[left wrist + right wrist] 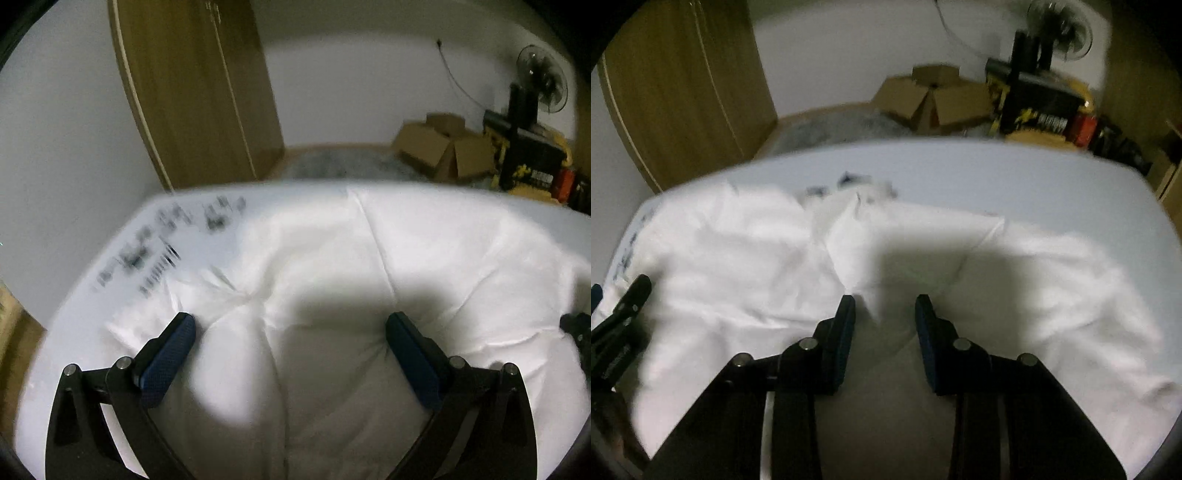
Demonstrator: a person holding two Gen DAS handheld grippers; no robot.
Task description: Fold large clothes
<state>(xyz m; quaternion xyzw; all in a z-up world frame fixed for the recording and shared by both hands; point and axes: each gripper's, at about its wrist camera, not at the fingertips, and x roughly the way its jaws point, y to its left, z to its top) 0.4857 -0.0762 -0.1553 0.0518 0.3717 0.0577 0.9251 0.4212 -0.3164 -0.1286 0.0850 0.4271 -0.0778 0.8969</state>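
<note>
Home room, wooden wardrobe (pixel 192 88), cardboard boxes (pixel 439 149), fan (pixel 541 83)

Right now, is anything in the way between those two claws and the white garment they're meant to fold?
Nothing visible. The white garment lies spread on the table directly under the left gripper and the right gripper, with only open air between. Both stand open, holding nothing.

Your room is dim; the white garment (pixel 424 258) blows out nearly featureless under overhead light. A heavy soft-edged shadow falls on the cloth just ahead of each tool in both wrist views. Motion blur smears everything: the dark print on the table (pixel 155 251) is unreadable, and the cardboard boxes (pixel 934 99) and fan (pixel 541 83) are soft. Fisheye bends the wardrobe (pixel 195 92), with black vignette at the corners.
</note>
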